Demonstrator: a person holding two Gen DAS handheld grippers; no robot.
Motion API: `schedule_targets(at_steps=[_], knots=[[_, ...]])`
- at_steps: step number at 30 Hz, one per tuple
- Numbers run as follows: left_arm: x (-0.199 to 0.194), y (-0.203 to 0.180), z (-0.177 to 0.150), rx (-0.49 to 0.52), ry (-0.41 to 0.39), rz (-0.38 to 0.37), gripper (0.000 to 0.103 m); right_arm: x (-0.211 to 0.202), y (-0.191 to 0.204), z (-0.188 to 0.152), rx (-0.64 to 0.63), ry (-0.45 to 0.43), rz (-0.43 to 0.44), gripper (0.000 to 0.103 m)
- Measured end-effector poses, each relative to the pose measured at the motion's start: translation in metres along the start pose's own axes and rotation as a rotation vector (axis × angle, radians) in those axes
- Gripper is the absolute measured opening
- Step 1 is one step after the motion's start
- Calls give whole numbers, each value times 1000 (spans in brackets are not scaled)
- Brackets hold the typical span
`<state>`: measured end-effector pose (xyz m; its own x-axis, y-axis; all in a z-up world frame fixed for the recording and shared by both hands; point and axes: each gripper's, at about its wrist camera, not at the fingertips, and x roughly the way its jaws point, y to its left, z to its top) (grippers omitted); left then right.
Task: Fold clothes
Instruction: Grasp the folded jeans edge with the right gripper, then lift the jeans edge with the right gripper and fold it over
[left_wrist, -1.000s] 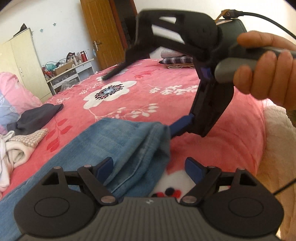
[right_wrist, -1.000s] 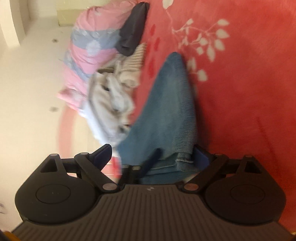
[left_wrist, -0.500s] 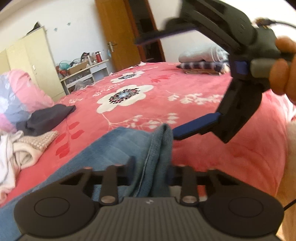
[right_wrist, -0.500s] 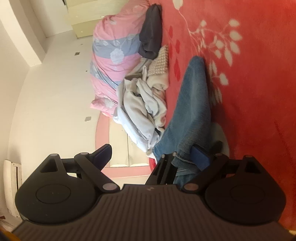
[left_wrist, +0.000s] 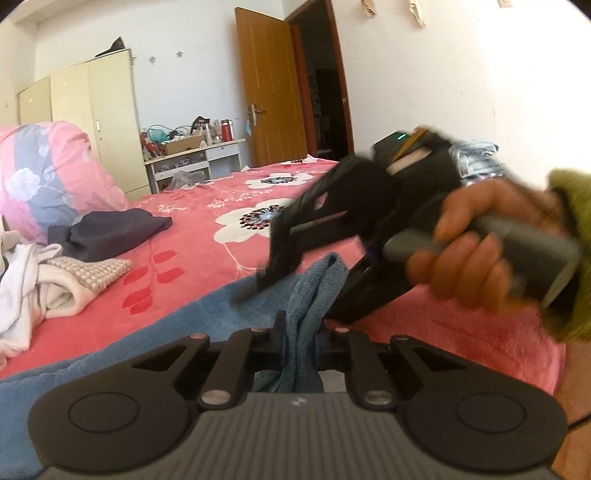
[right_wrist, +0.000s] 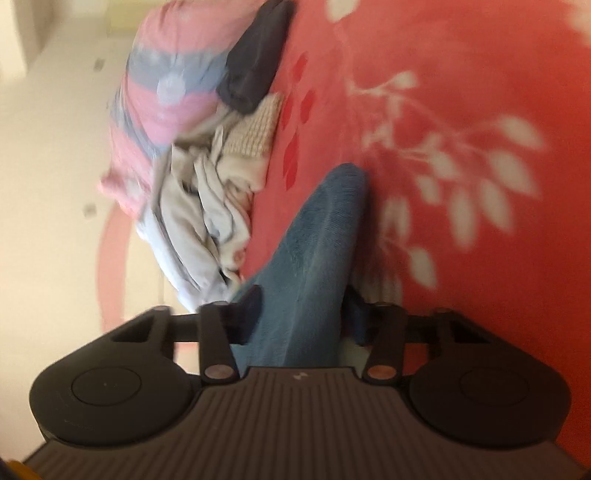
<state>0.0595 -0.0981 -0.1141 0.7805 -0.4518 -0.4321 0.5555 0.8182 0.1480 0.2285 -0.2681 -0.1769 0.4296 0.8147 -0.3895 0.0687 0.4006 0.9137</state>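
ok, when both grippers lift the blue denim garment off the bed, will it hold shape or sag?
Likely sags: the blue denim garment already bunches into soft folds where the left gripper pinches it. Probably heavyish for cloth, being thick-looking and trailing long across the red floral bedspread. Slip seems unlikely: the right gripper jaws are closing with denim between them.

Left wrist view sits low and close behind its own fingers, upright, facing across the bed (left_wrist: 207, 206) toward the door (left_wrist: 271, 85). Right wrist view is rolled sideways and blurred, also close, facing along the bed. Both share the jeans (left_wrist: 207, 314) (right_wrist: 314, 240) and the clothes pile (left_wrist: 44, 284) (right_wrist: 218, 192).
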Motion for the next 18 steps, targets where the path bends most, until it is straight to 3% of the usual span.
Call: schedule_targets(at_steps=[1,3,8,13,18], knots=[[1,-1,1,-6,2,8,12,6,1,0,-21,4,-15,16],[0,-3,5,-16,-4,11,12,8,0,2,-47,-1,1,11],[5,-17,26,-20,-19,0,12,-14,-9,5,-72,-42,102,9],[25,-53,52,2,-38,-76,12,-65,-22,20,-84,-106,140,9],[49,-113,78,32,-84,-231,12,-151,-46,33,-87,-215,111,9]])
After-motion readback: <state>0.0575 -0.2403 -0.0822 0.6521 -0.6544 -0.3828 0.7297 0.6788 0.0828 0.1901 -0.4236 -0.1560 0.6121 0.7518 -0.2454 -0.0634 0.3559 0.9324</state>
